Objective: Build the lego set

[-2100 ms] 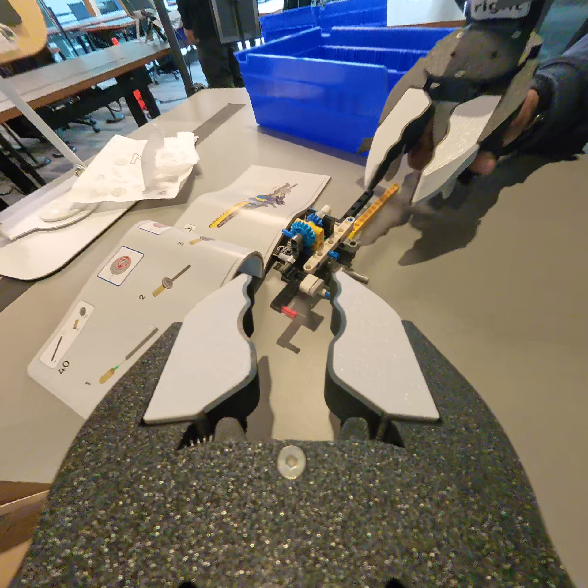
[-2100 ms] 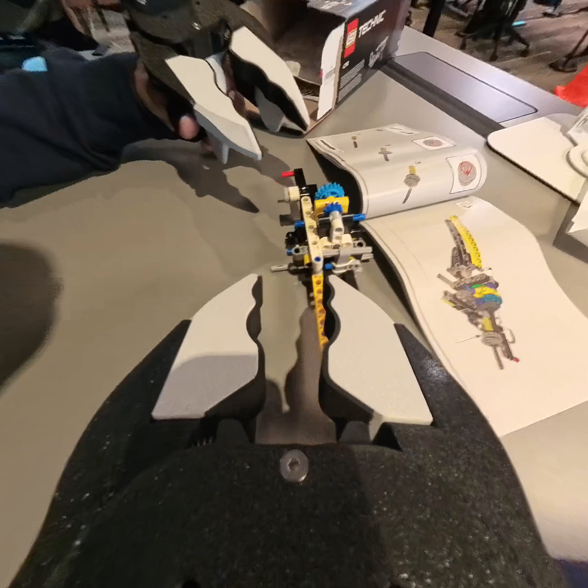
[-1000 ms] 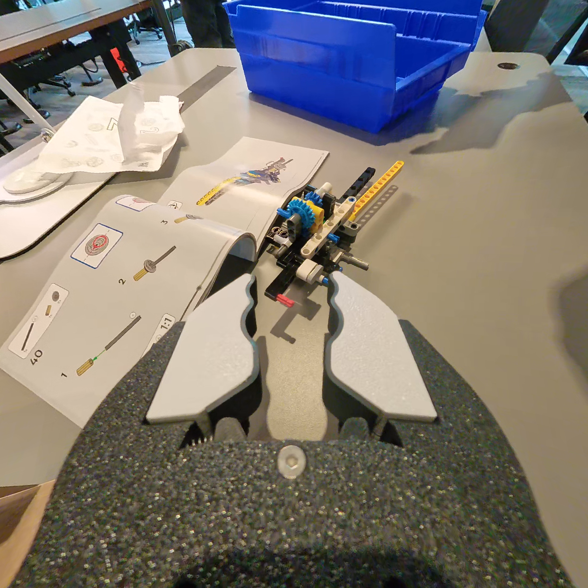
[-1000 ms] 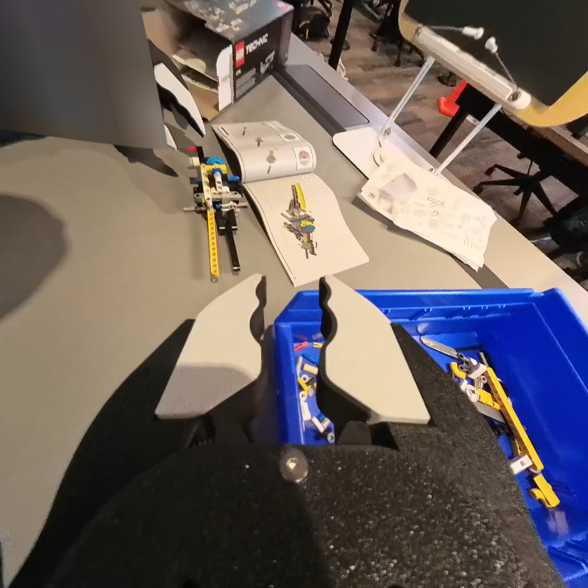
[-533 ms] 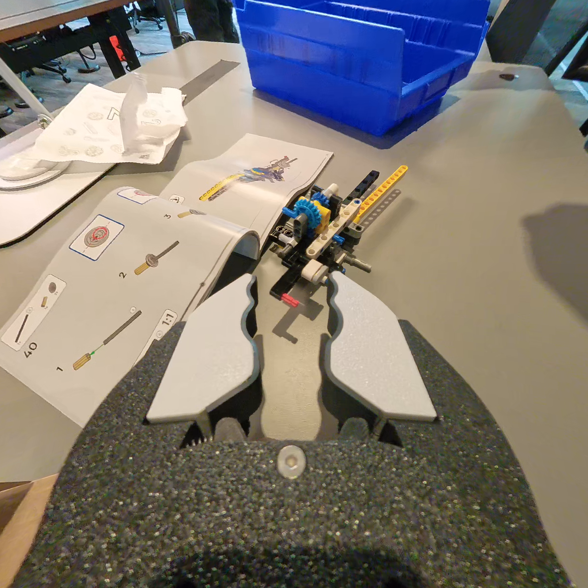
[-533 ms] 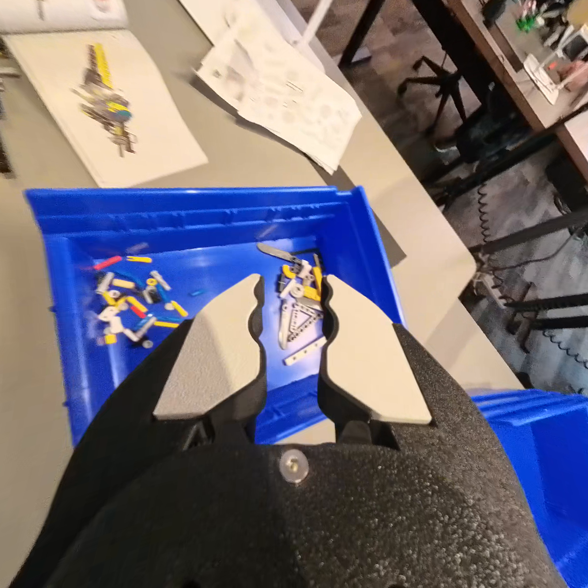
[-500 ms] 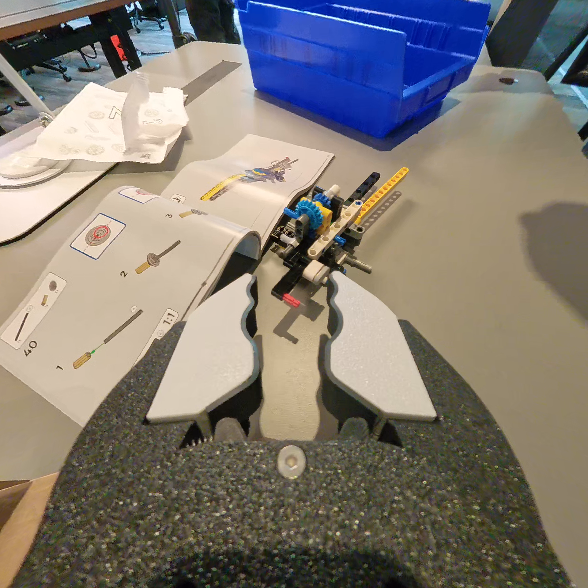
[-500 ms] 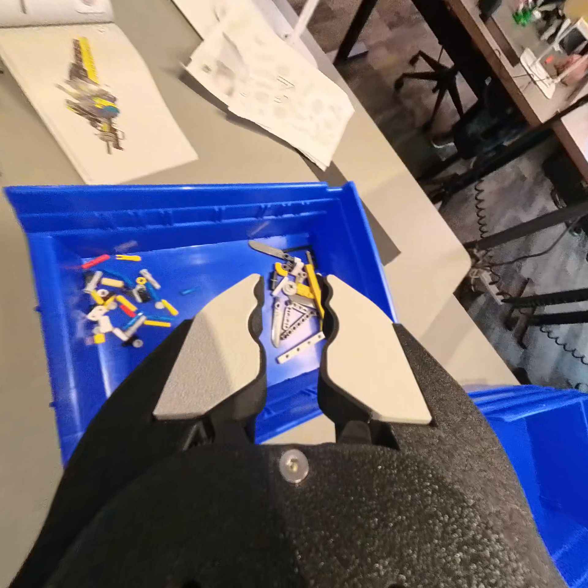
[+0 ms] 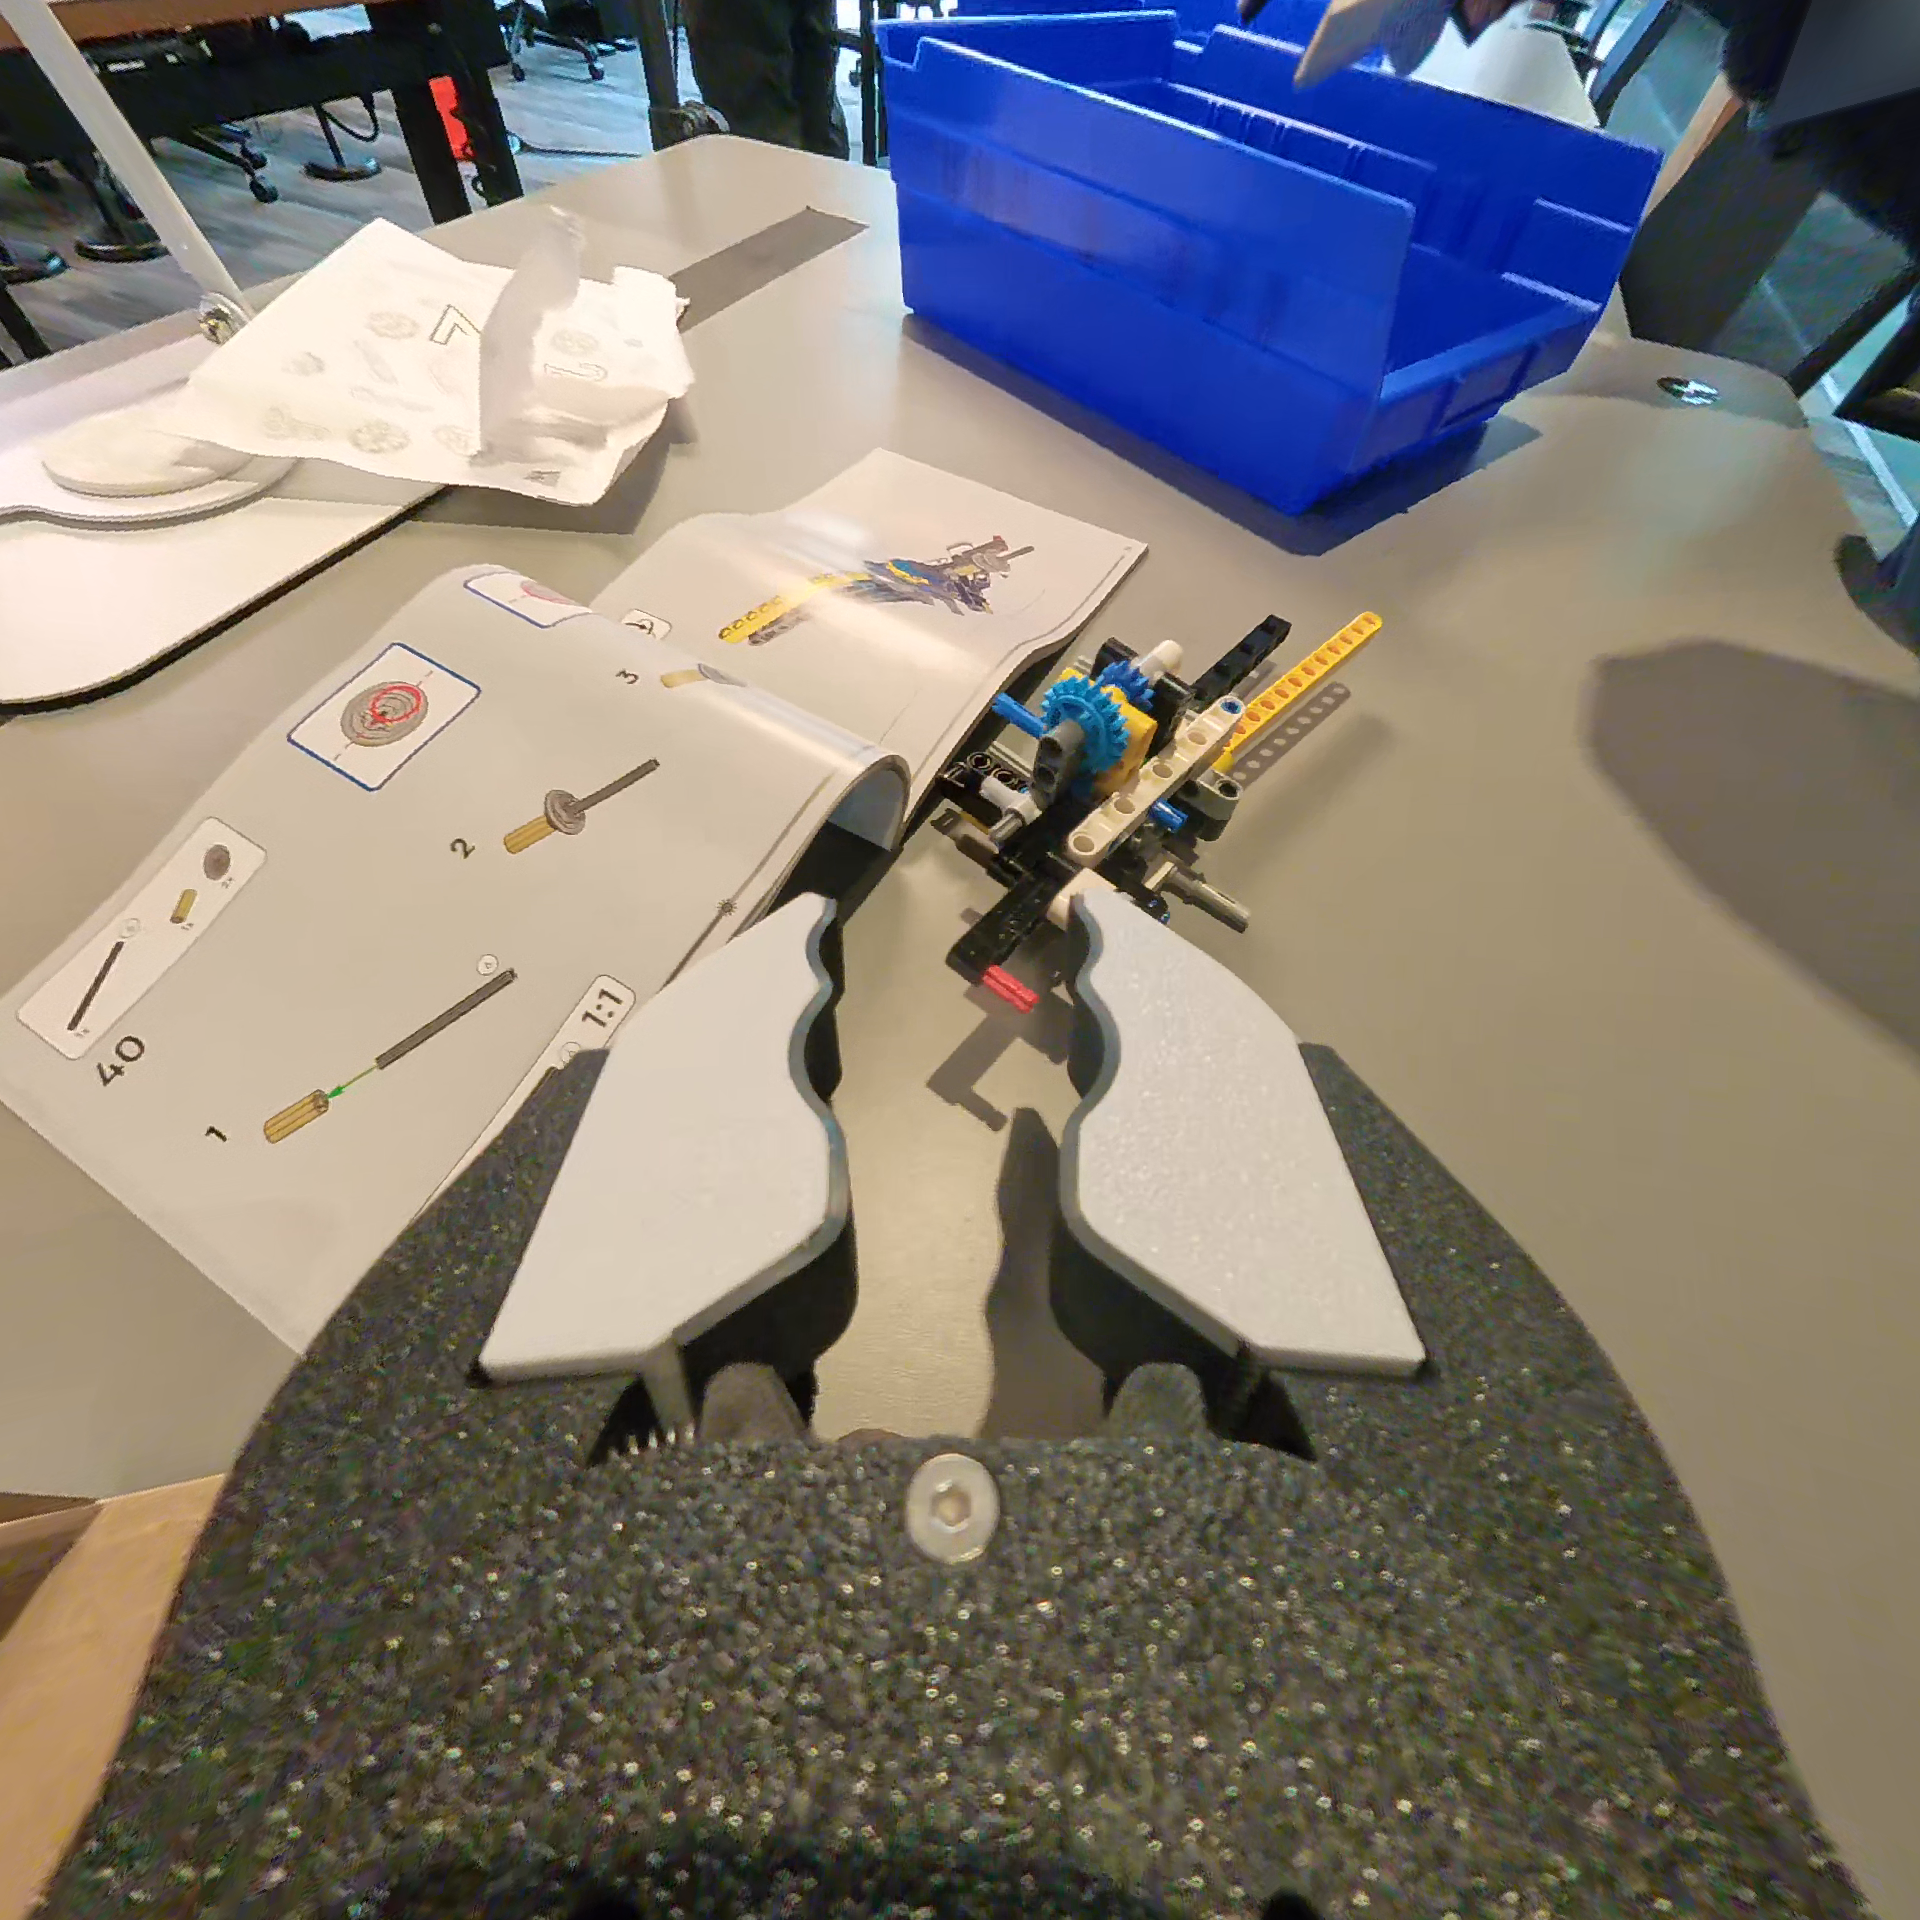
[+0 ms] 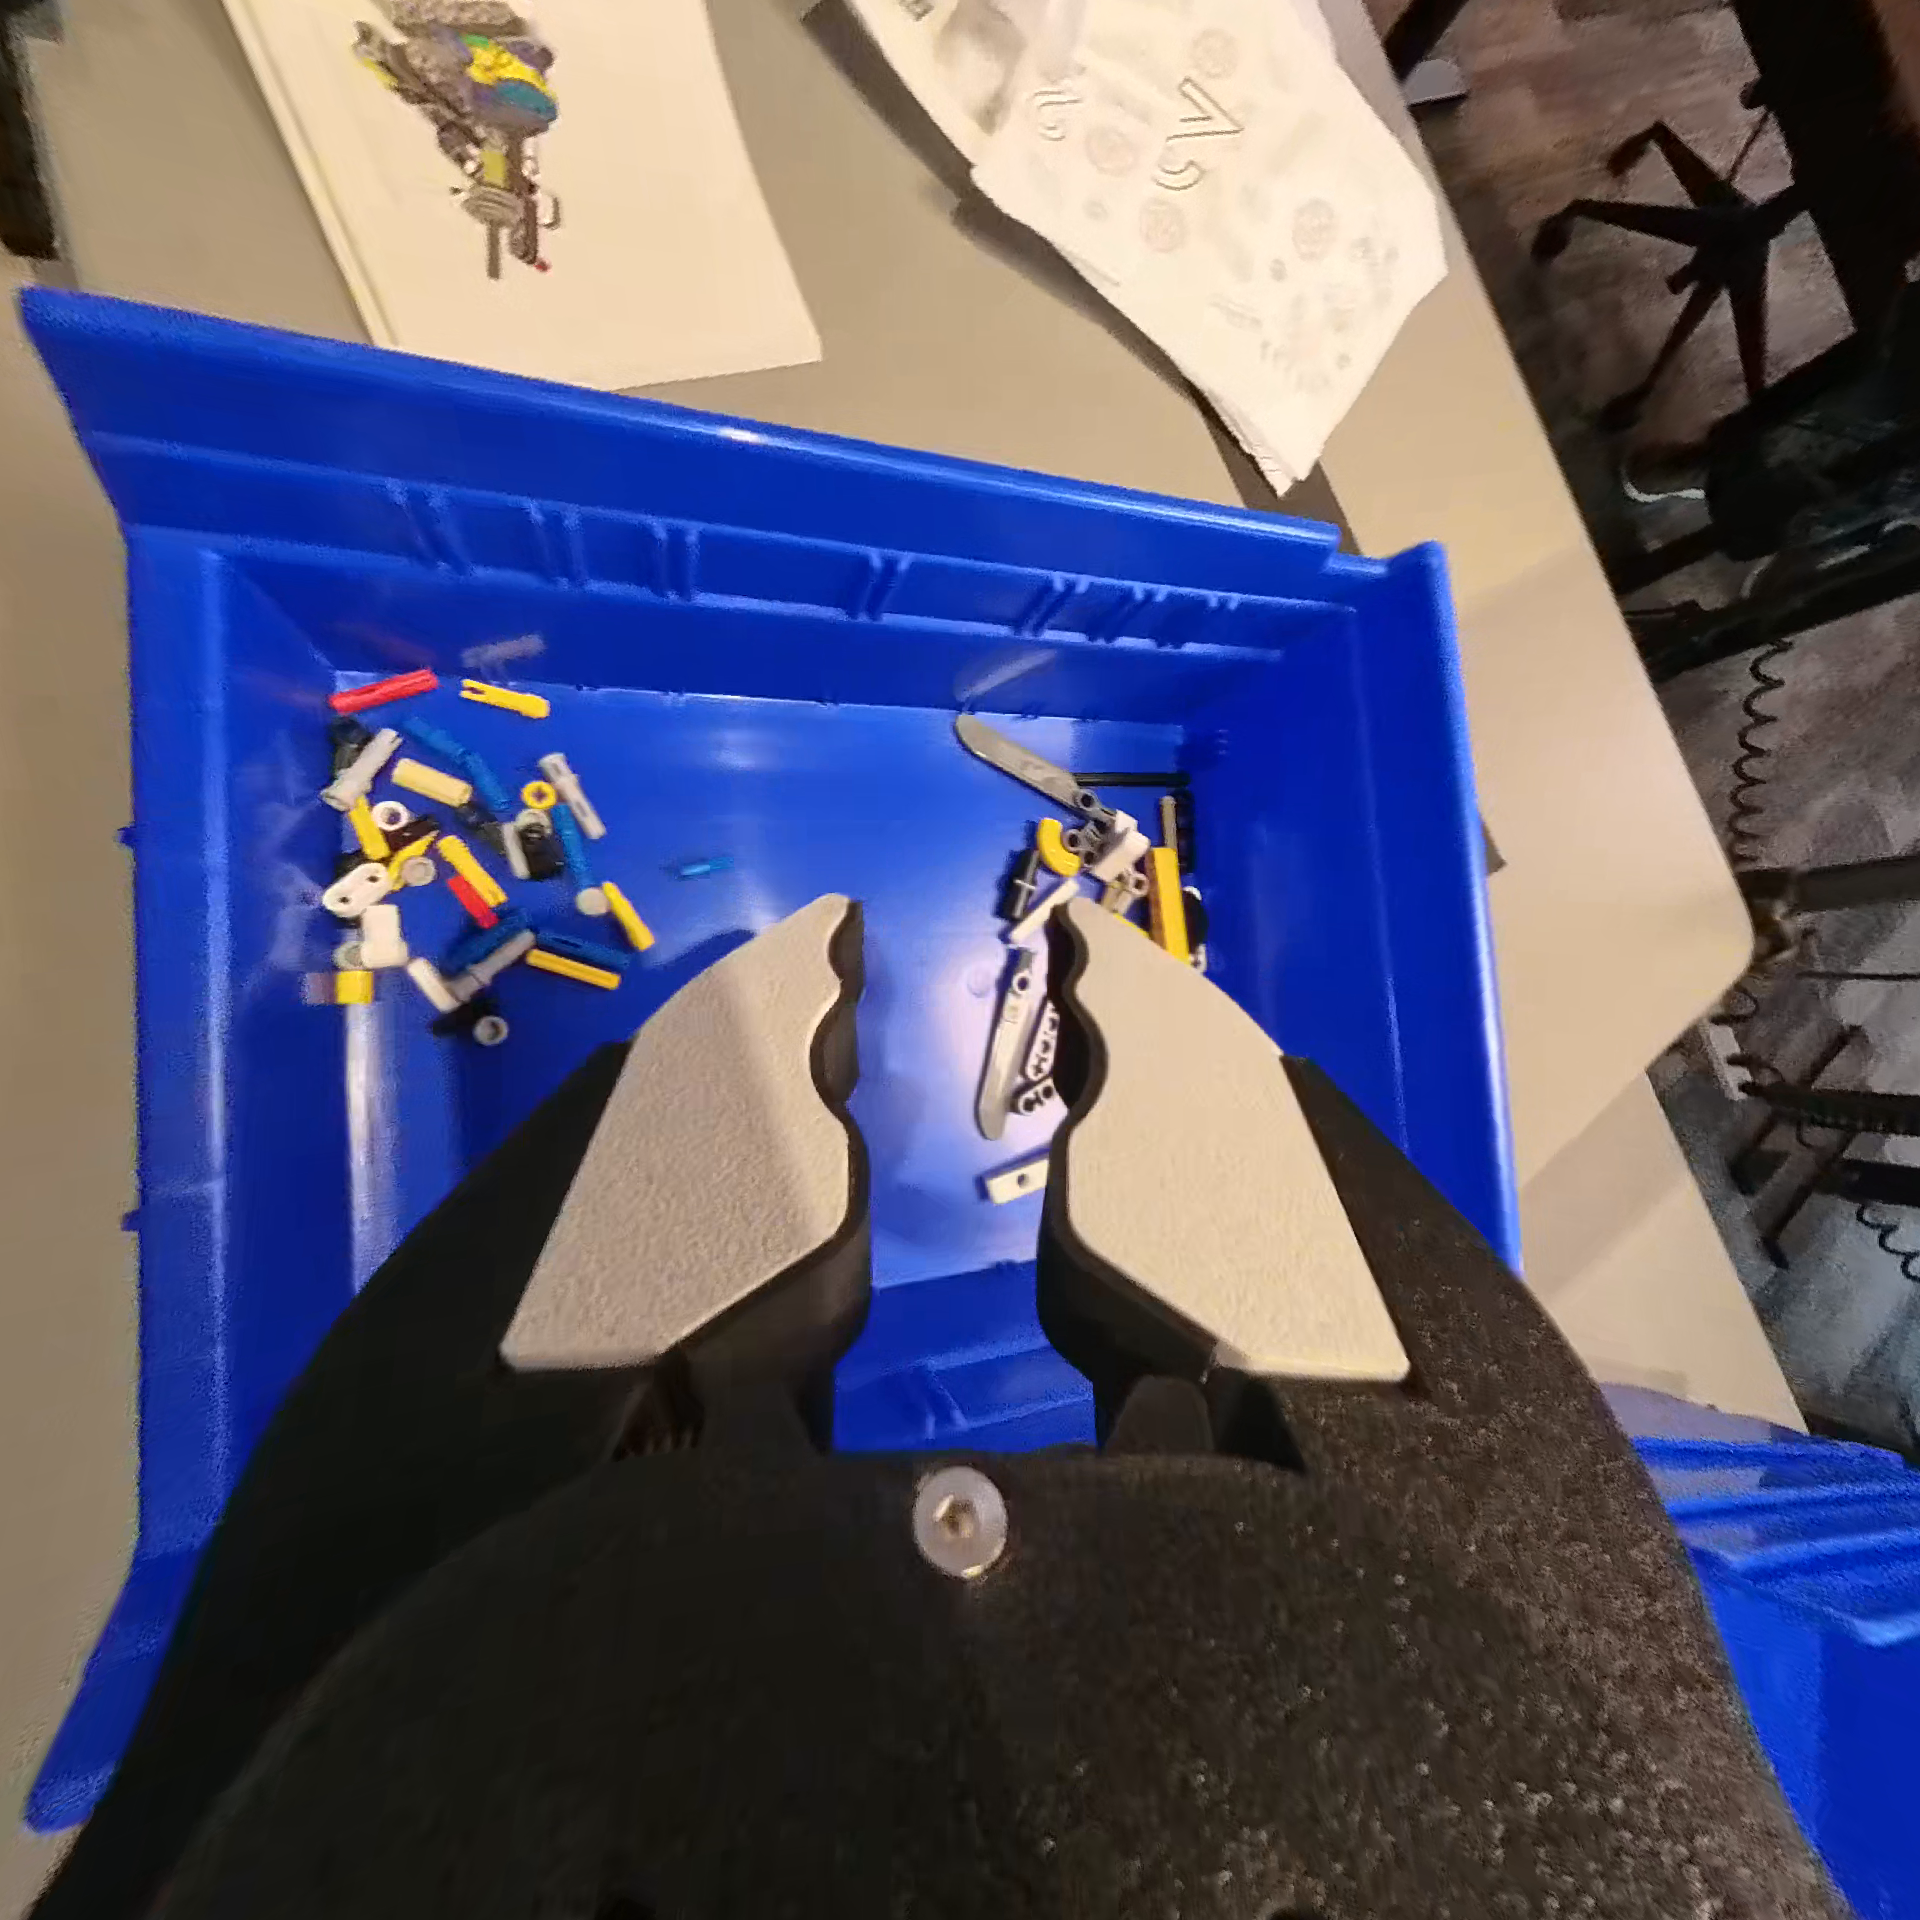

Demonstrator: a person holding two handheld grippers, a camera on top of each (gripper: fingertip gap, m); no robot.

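Lego model (image 9: 1117, 774) (yellow beam) points toward bin (image 9: 1195, 343).

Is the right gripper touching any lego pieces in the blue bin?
Apart. The right wrist view shows the right gripper open above the bin, nothing between its fingers.

Grey table (image 9: 1558, 1039); dark office chairs (image 10: 1704, 239) on patterned carpet (image 10: 1808, 727).

The right gripper (image 10: 956, 914) hangs with jaws apart over bare bin (image 10: 727, 582) floor, loose pieces (image 10: 468, 862) heaped either side. On the table, the curled booklet (image 9: 436, 831) crowds the model's (image 9: 1101, 769) left; its right side lies open.
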